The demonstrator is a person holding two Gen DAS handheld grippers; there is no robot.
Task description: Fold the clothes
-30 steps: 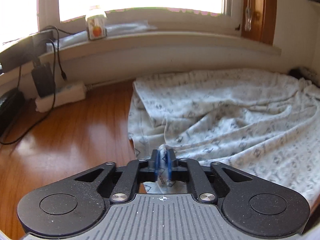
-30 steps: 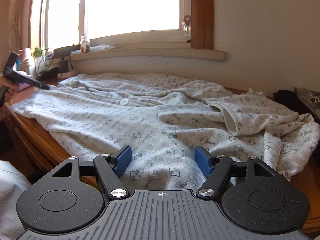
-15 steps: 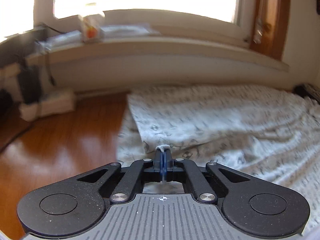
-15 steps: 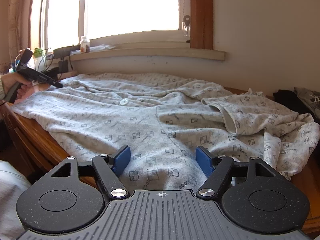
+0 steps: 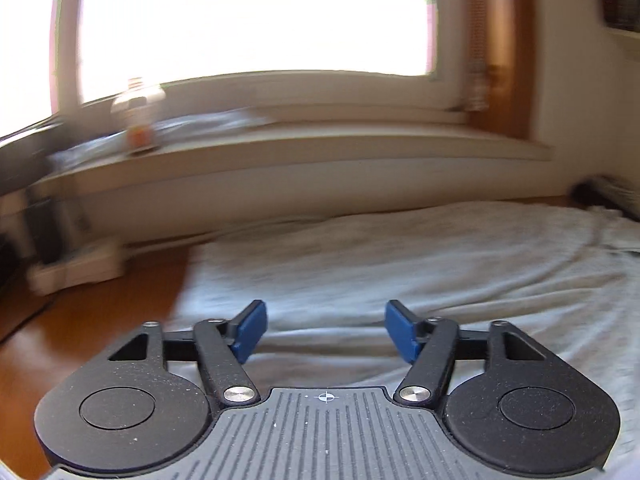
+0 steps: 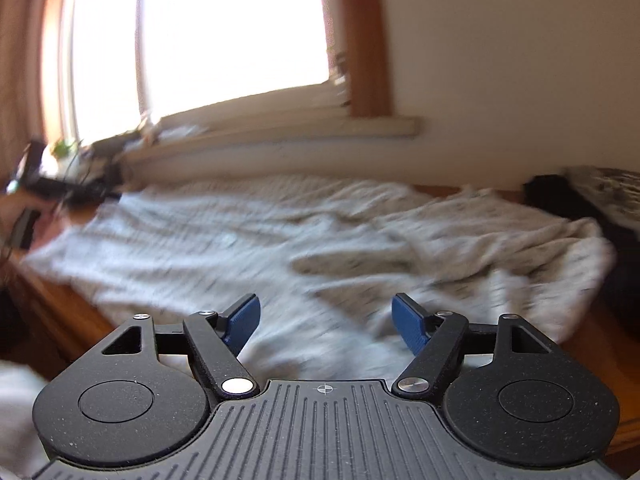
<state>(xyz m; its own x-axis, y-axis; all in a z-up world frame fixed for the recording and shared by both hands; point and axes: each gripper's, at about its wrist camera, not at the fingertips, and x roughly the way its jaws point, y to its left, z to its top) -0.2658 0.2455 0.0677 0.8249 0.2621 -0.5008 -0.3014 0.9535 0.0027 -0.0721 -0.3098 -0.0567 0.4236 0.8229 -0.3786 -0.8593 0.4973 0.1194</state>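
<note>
Right now we have the garment spread flat across the wooden surface, its pale patterned cloth running from the left edge, near the window sill, to a bunched sleeve at the right end. Both views are blurred, so we cannot read the fine creases.

Our left hand-held gripper is released: its jaws are opening, and nothing sits between the blue pads, though cloth lies just below them. Our right hand-held gripper hovers over the near hem with its jaws closing a little, yet the pads press on nothing, so it too is empty.

We judge the step in hand to be taking a fresh hold for a fold. To do it well, we bring each hand-held gripper down onto a single edge, not a bunched layer, and pinch at matching points so the fold line stays straight. We lift only enough to clear the cloth beneath, carry both sides across together, and lay them down before letting go. The rumpled sleeve at the right probably wants smoothing first, or it will be trapped inside the fold.
</note>
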